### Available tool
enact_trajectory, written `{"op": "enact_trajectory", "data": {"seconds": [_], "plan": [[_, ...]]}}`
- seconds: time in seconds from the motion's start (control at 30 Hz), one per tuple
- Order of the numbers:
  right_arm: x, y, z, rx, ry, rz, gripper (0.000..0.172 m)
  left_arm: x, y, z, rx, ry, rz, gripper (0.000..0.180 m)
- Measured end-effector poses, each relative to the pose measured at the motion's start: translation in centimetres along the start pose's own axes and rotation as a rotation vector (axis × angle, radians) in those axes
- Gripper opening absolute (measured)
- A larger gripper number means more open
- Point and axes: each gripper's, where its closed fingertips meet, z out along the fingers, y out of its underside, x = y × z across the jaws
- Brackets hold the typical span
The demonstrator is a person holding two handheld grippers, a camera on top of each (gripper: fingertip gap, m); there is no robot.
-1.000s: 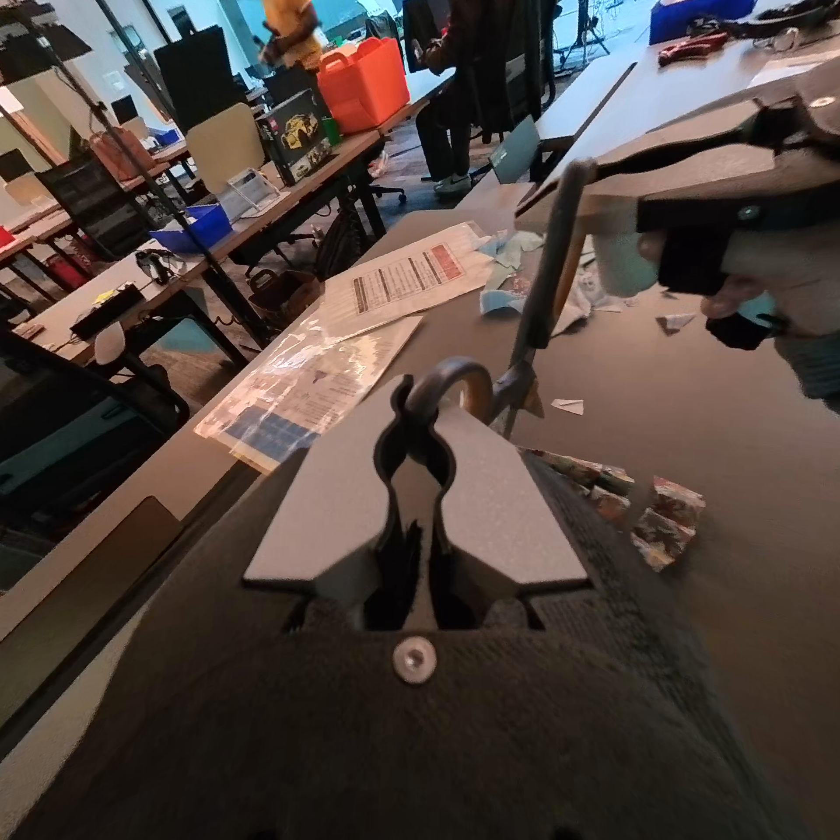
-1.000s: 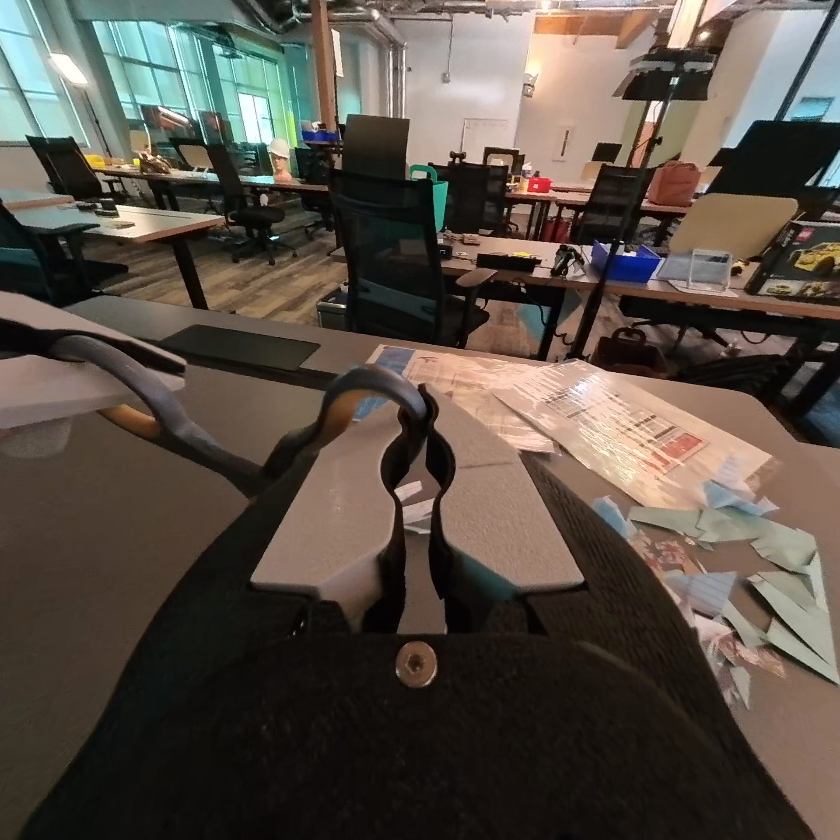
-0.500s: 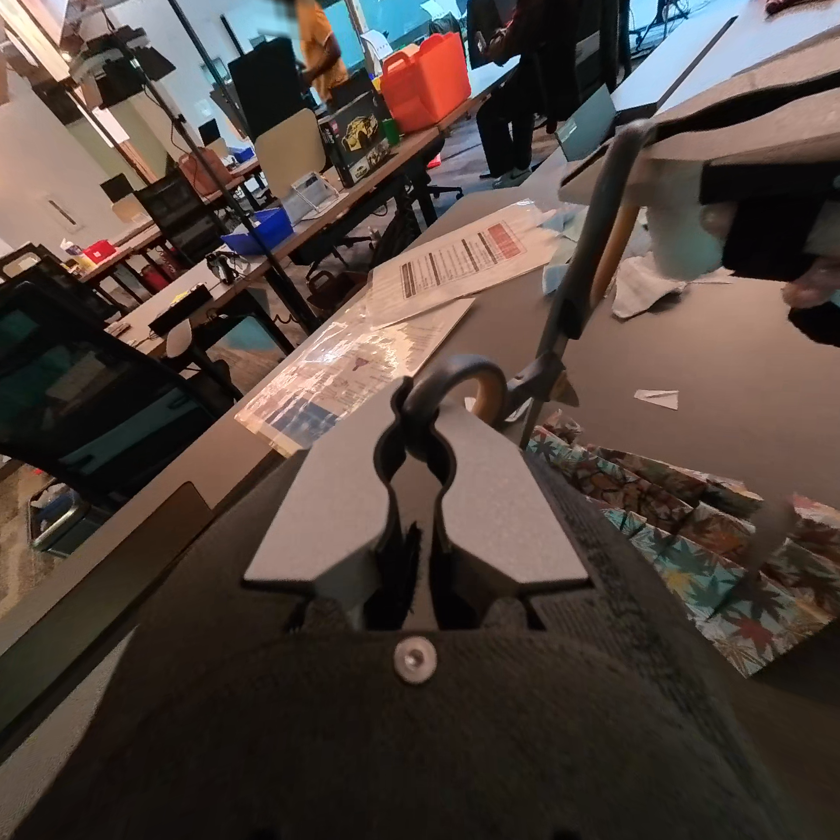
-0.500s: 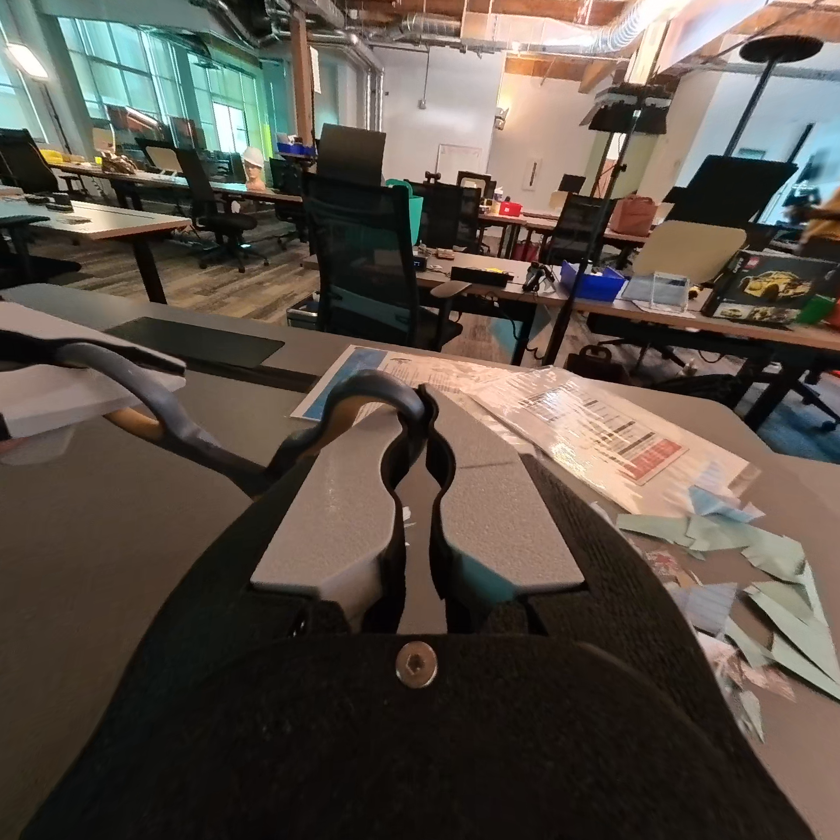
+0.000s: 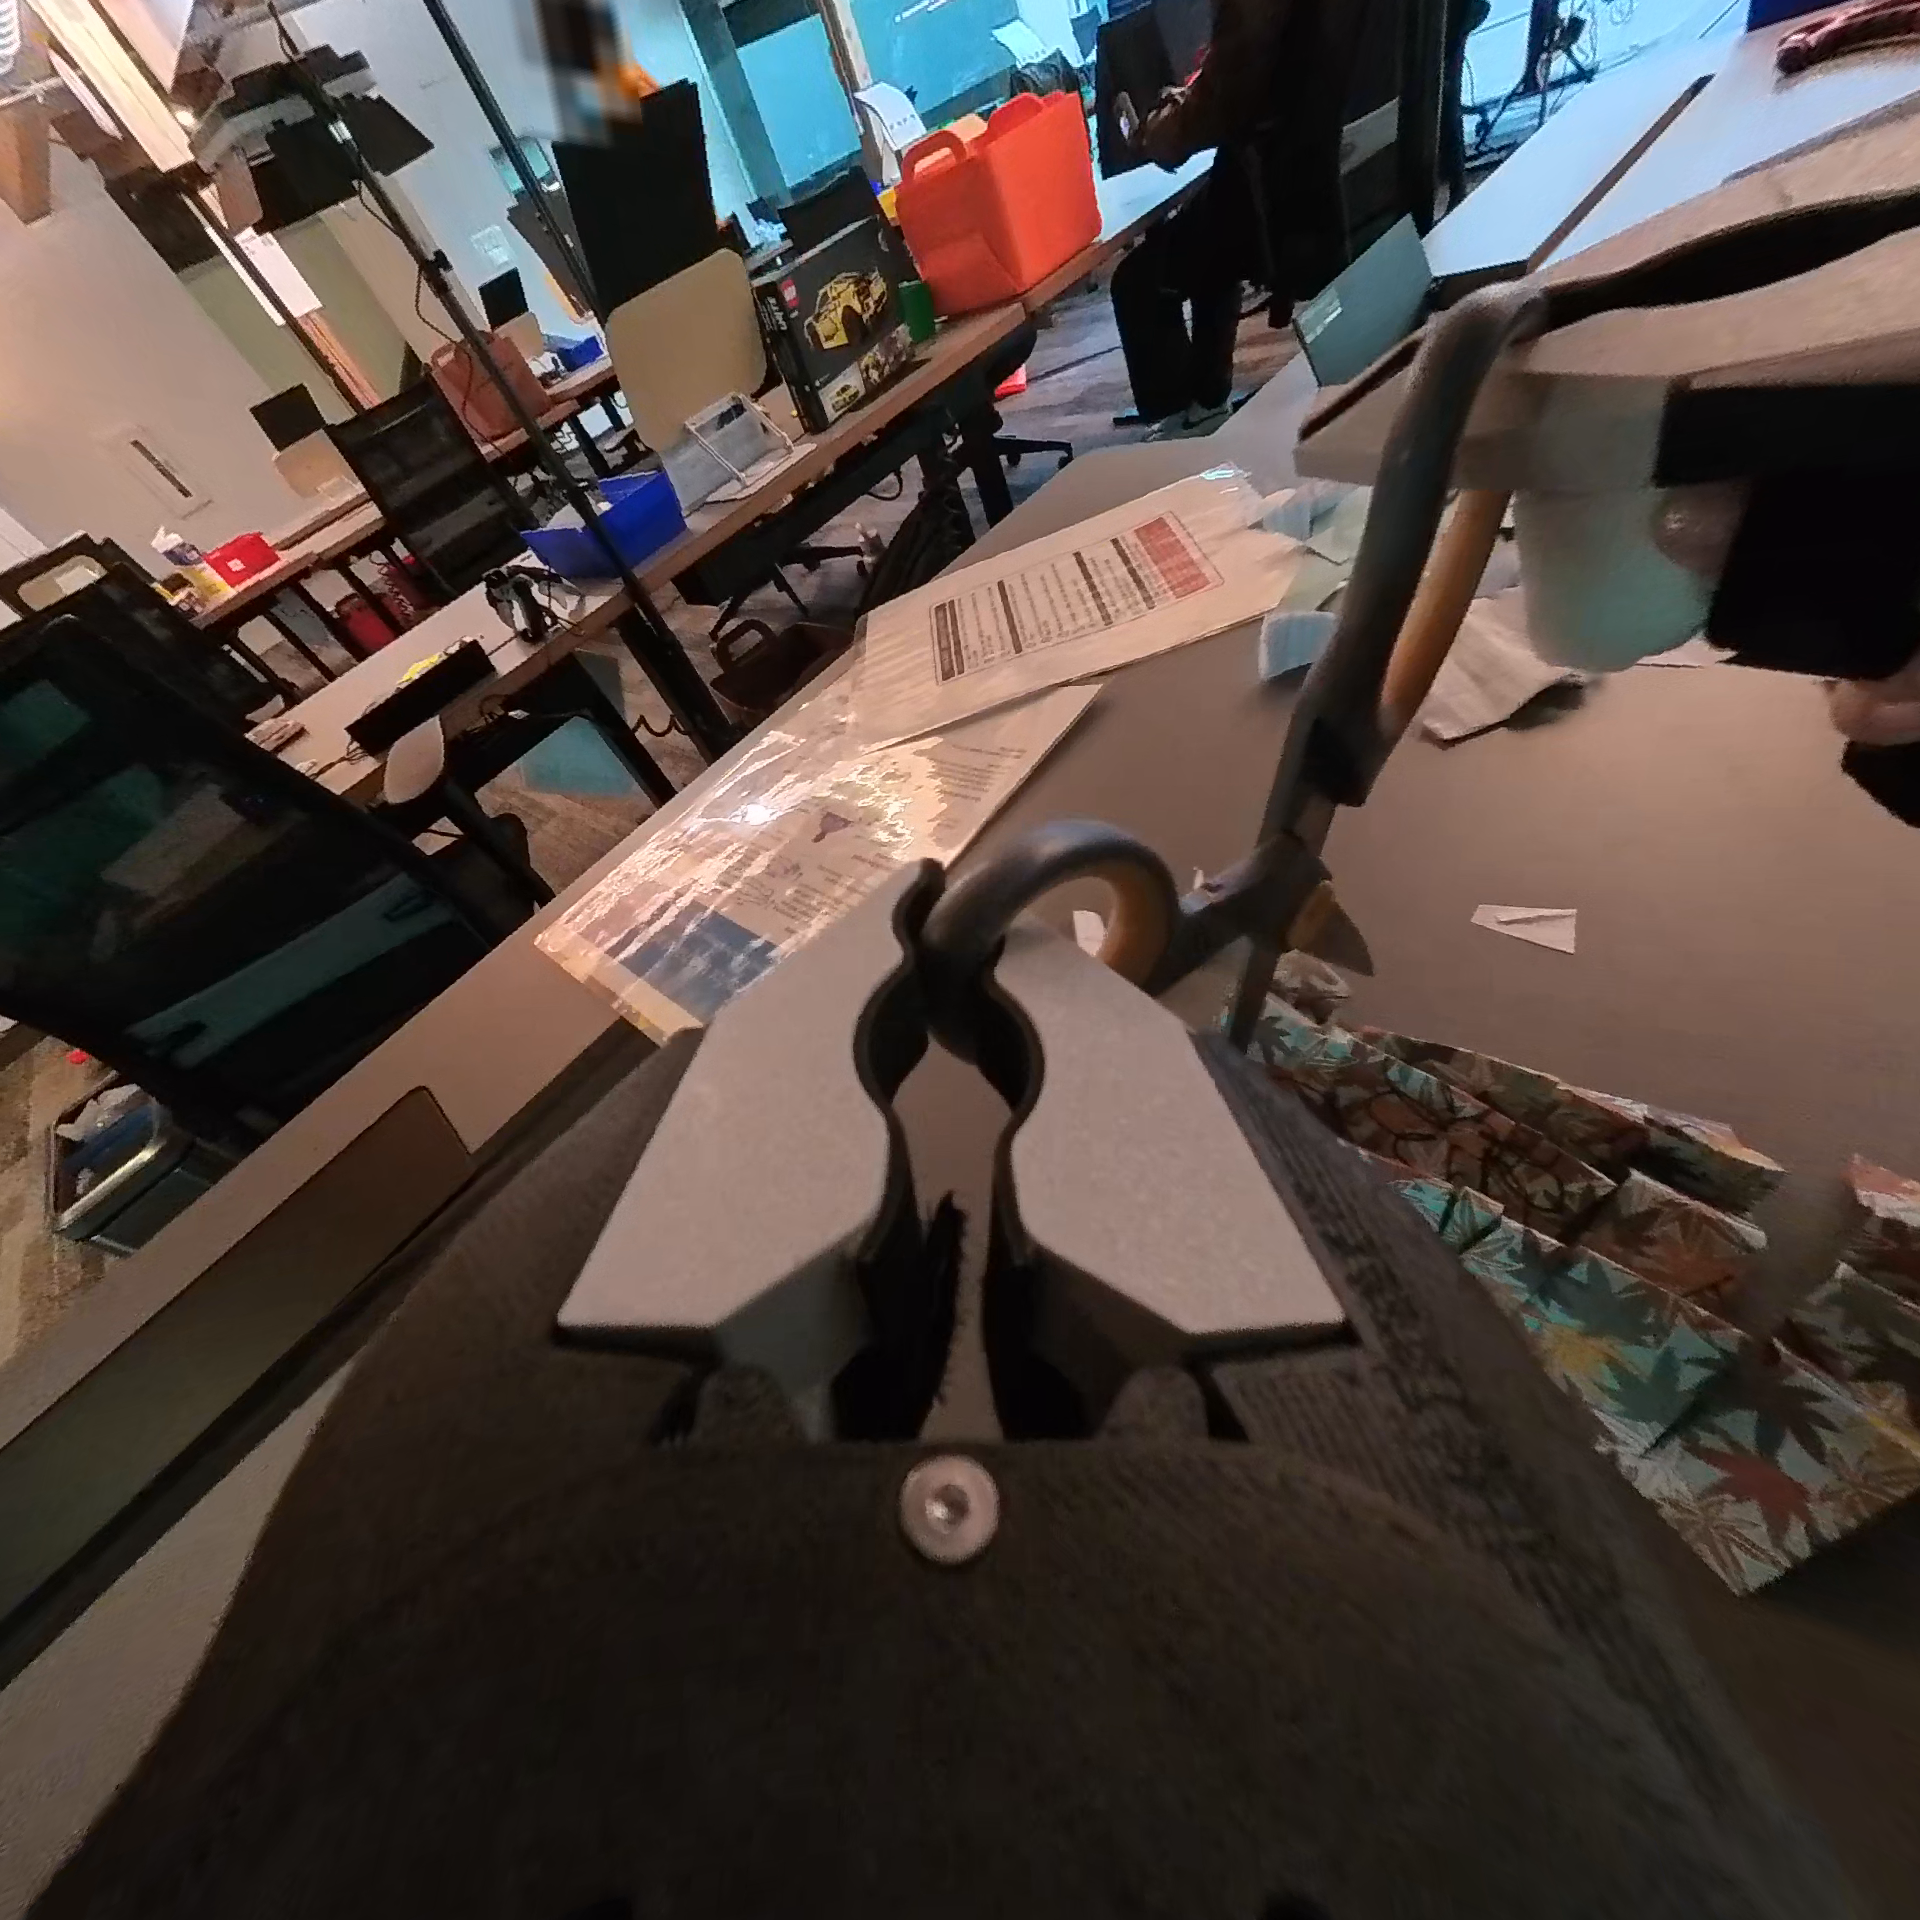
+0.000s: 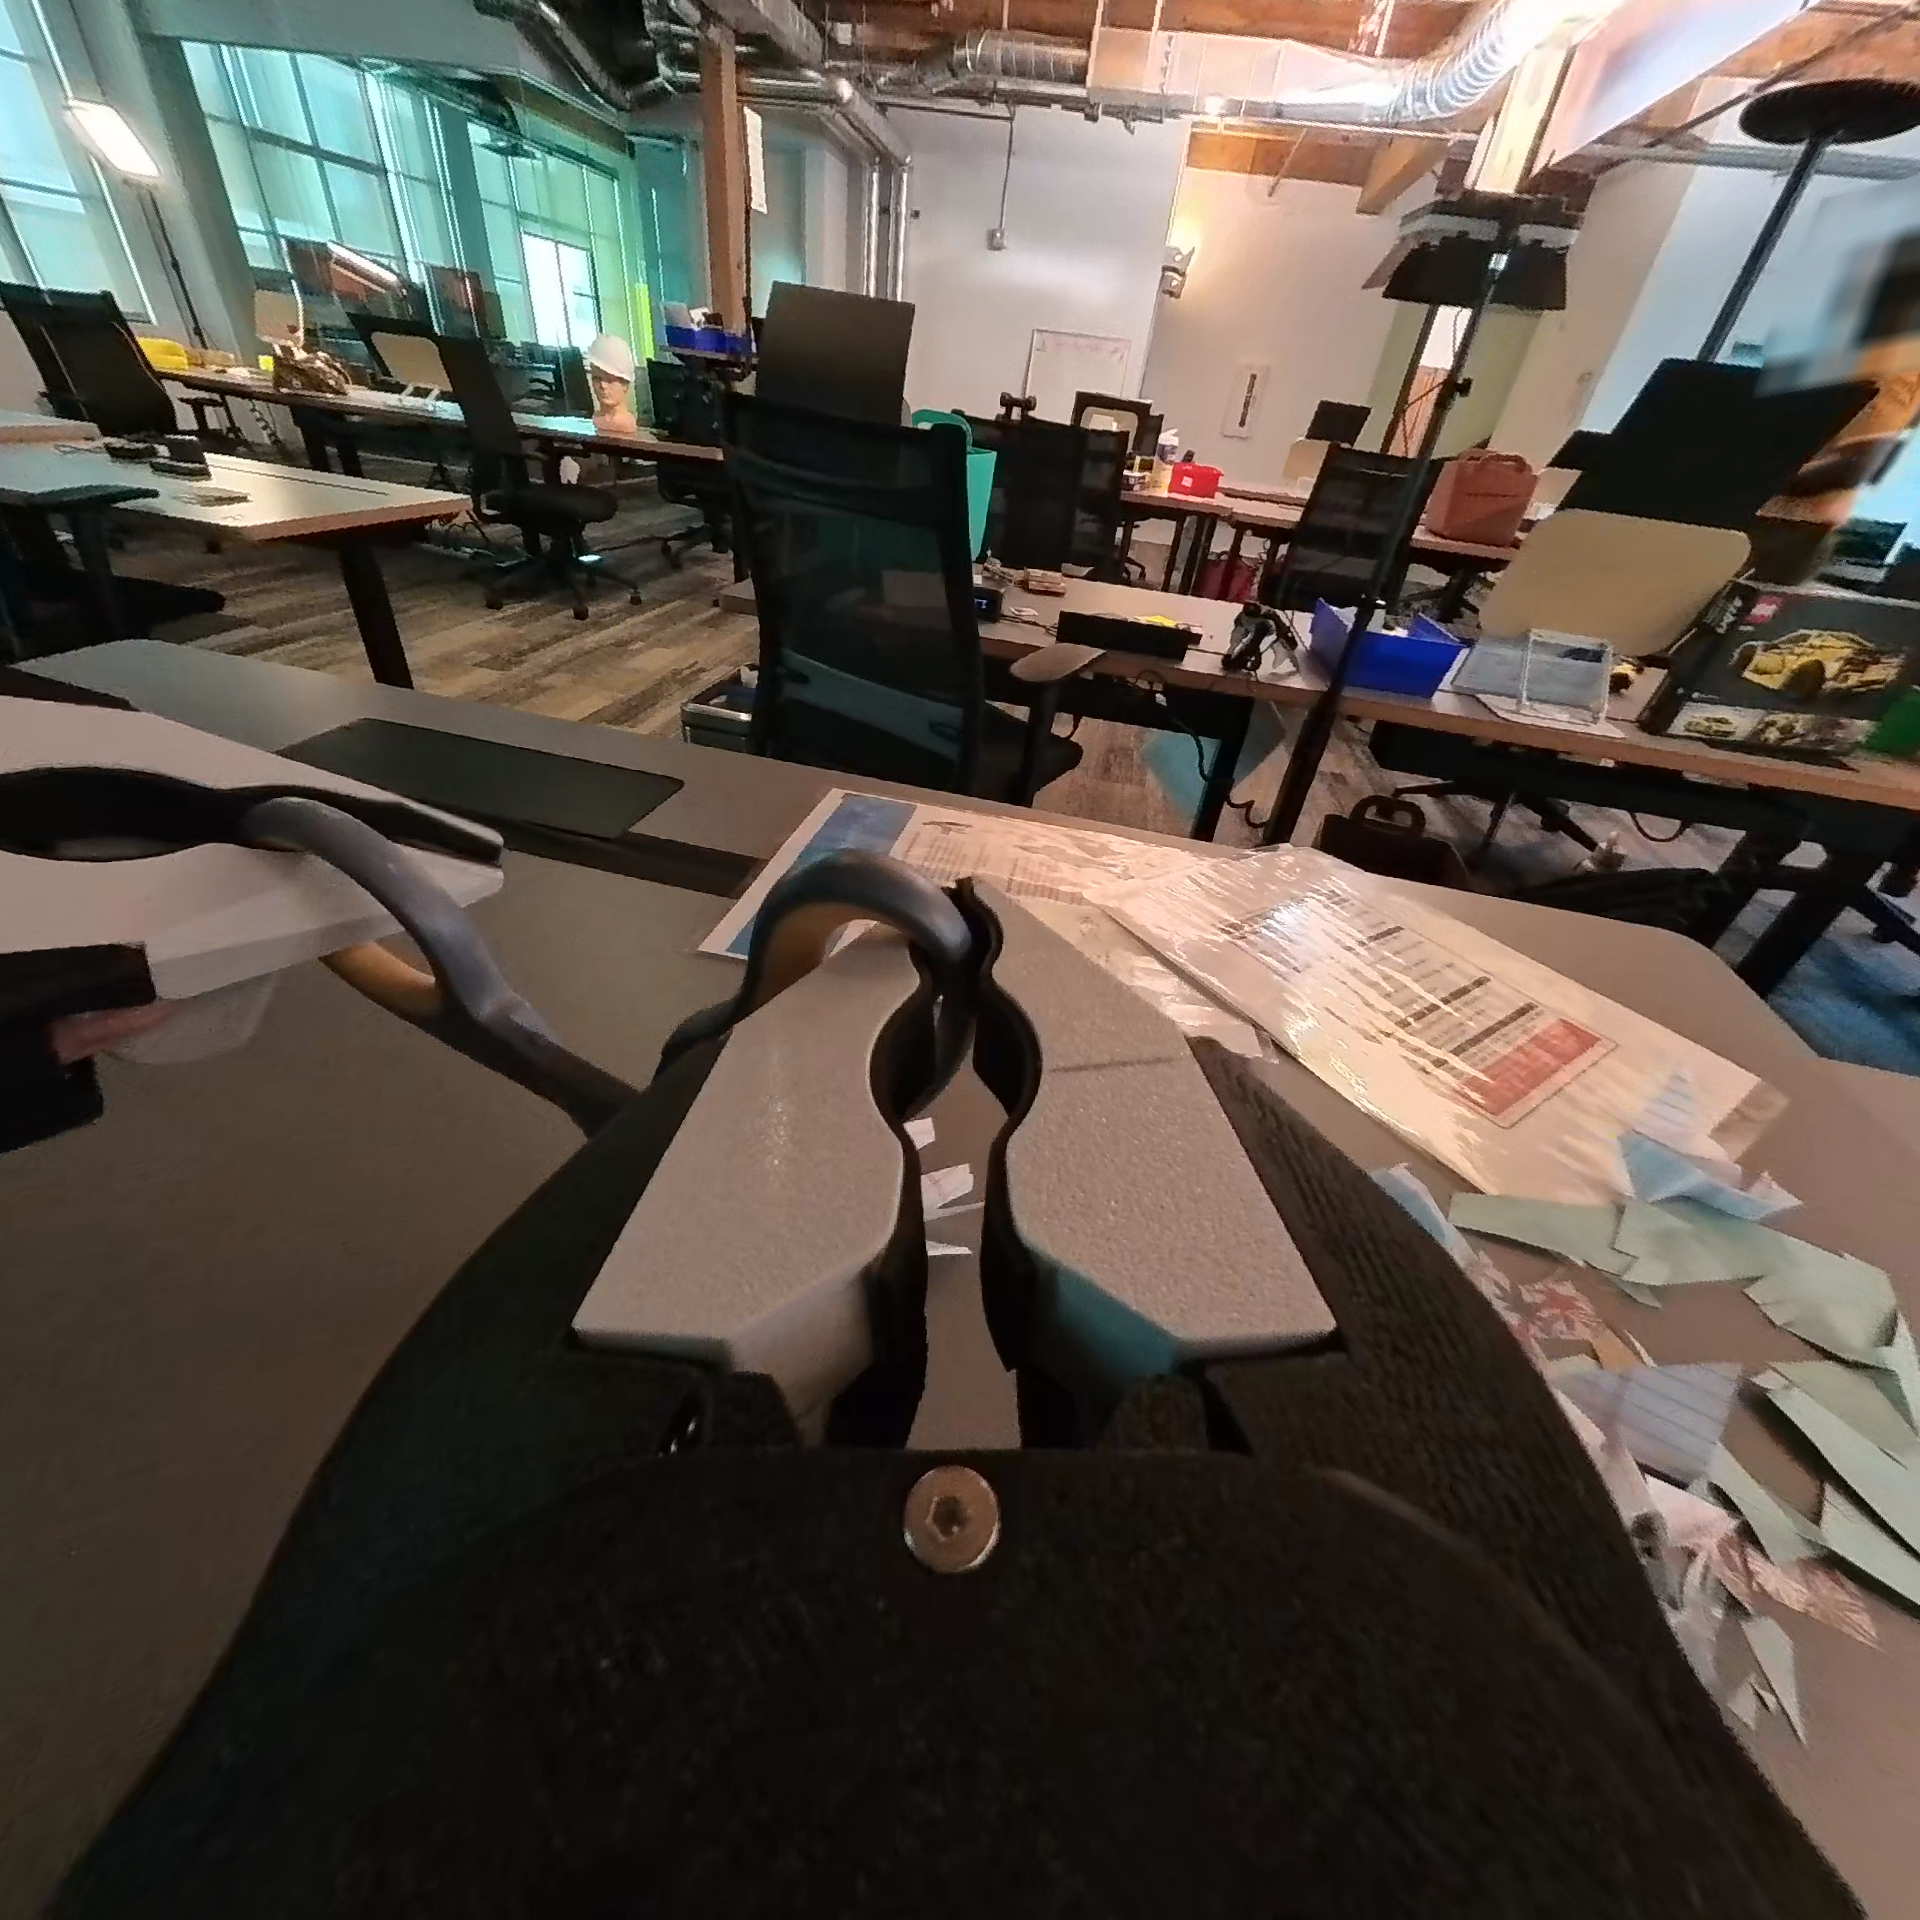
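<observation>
My left gripper point(image 5: 951, 935) is shut on one dark loop handle point(image 5: 1049, 862) of a pair of scissors point(image 5: 1262, 894). My right gripper point(image 6: 971, 935) is shut on the other loop handle point(image 6: 862, 894). In the left wrist view the right gripper point(image 5: 1527, 322) is up at the right, with the long handle running down to the pivot. The blades stand apart and point down at a leaf-patterned paper point(image 5: 1558, 1247) on the grey table point(image 5: 1662, 831). In the right wrist view the left gripper point(image 6: 416, 831) is at the left.
Two laminated sheets point(image 5: 1081, 592) point(image 5: 831, 842) lie near the table's far edge. Several cut paper scraps point(image 6: 1714, 1299) lie to the right. A black mat point(image 6: 478, 774) lies at the left. An office chair point(image 6: 862, 582) stands beyond the table.
Both grippers have carried the scissors over to the patterned paper, which has come into the left wrist view. Both stay shut on their handles.
</observation>
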Motion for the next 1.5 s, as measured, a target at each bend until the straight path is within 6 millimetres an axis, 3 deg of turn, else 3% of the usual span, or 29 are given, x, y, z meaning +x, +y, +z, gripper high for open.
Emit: {"op": "enact_trajectory", "data": {"seconds": [0.27, 0.63, 1.5], "plan": [[0.1, 0.4, 0.4, 0.01, 0.01, 0.012, 0.0, 0.1, 0.2, 0.3, 0.013, -0.016, -0.004, 0.0], [-2.5, -0.8, 0.3, 0.038, -0.063, -0.016, 0.0, 0.2, -1.6, -0.6, 0.065, -0.065, 0.064, 0.0], [-5.6, -2.4, -0.2, 0.072, -0.086, -0.021, 0.0, 2.0, -4.3, -2.1, 0.109, -0.062, 0.08, 0.0]]}}
